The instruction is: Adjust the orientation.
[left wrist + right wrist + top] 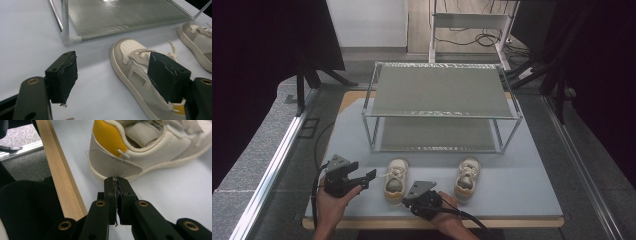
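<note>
A: Fingers (pixel 117 181) of right gripper (pixel 424 199) pressed together, nothing between, tips just behind heel of left shoe (pixel 150 147). Near front wooden edge (pixel 62 182) of surface (pixel 522 185).

B: Left gripper (pixel 349 177)?

A: Fingers (pixel 66 75) spread wide. Hovering low at front-left of surface, aimed toward same shoe (pixel 135 75); one finger beside it on bare surface, other in front of shoe's side. Touching or not, can't tell.

B: Shoes where?

A: Both upright on surface, toes pointing at rack (pixel 442 107), just in front of it. Left shoe (pixel 395 180) btwn the two grippers; right shoe (pixel 467 177) well apart to the right, past right gripper. Beige/cream, laced, yellow lining inside heel.

B: Rack?

A: Metal frame, two grey shelves, mid-surface, nothing on either shelf.
</note>
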Tool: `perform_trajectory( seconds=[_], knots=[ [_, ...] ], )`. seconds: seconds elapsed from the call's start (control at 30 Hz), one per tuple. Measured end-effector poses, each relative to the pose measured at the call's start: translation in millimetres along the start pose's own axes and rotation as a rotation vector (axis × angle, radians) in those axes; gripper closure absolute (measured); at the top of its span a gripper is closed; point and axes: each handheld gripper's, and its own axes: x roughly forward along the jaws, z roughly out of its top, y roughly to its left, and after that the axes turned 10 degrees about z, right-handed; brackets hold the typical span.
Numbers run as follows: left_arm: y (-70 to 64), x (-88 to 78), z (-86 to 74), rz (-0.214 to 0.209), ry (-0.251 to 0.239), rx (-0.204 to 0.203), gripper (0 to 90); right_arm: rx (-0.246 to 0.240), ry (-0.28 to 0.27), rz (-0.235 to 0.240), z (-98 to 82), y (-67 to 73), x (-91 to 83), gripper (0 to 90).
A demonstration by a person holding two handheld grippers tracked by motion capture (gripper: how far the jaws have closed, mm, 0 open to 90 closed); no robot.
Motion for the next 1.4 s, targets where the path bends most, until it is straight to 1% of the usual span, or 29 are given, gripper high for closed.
perform_trajectory(
  seconds=[0.17, 0.27, 0.3, 0.53, 0.57, 0.7, 0.73, 0.83, 0.97, 1.13, 1.27, 1.4],
  knots=[
    [3.5, -1.6, 0.2, 0.003, -0.001, -0.008, 24.1, -0.014, 0.003, 0.012, 6.4, 0.6, 8.9, 86.3],
    [5.2, -2.7, 0.4, 0.005, -0.002, -0.012, 24.0, -0.004, -0.002, 0.030, 10.1, 0.3, 13.6, 85.8],
    [5.6, -3.0, 0.4, 0.005, -0.002, -0.013, 24.0, -0.008, -0.004, 0.033, 11.3, 0.5, 15.3, 85.6],
    [8.5, -4.3, 0.3, 0.009, -0.003, -0.019, 24.1, -0.025, -0.007, 0.044, 17.8, 1.9, 24.3, 84.2],
    [8.7, -4.2, 0.2, 0.009, -0.001, -0.020, 24.1, -0.022, -0.007, 0.050, 18.6, 1.9, 25.0, 84.0],
    [8.8, -3.8, -0.1, 0.008, 0.005, -0.021, 24.1, -0.022, -0.008, 0.045, 19.6, 2.1, 26.2, 82.8],
    [8.7, -3.5, -0.3, 0.008, 0.007, -0.023, 24.1, -0.026, -0.009, 0.043, 18.9, 1.9, 24.5, 82.7],
    [8.7, -2.1, -0.7, 0.004, 0.017, -0.021, 24.1, -0.014, -0.030, 0.034, 15.7, 0.5, 13.9, 81.5],
    [6.3, 1.2, -1.2, -0.010, 0.035, -0.017, 24.1, -0.001, -0.083, 0.014, 8.7, -2.8, -7.1, 78.6],
    [2.3, 3.8, -0.4, -0.030, 0.052, 0.002, 24.6, 0.038, -0.137, -0.008, -5.2, -7.4, -34.7, 74.9],
    [-0.5, 3.9, -0.6, -0.039, 0.063, 0.022, 24.7, 0.052, -0.147, -0.033, -15.1, -9.1, -49.6, 72.1],
    [-3.0, 6.5, 1.8, -0.046, 0.074, 0.038, 25.2, 0.053, -0.159, -0.044, -20.2, -9.4, -60.1, 70.3]
  ],
)
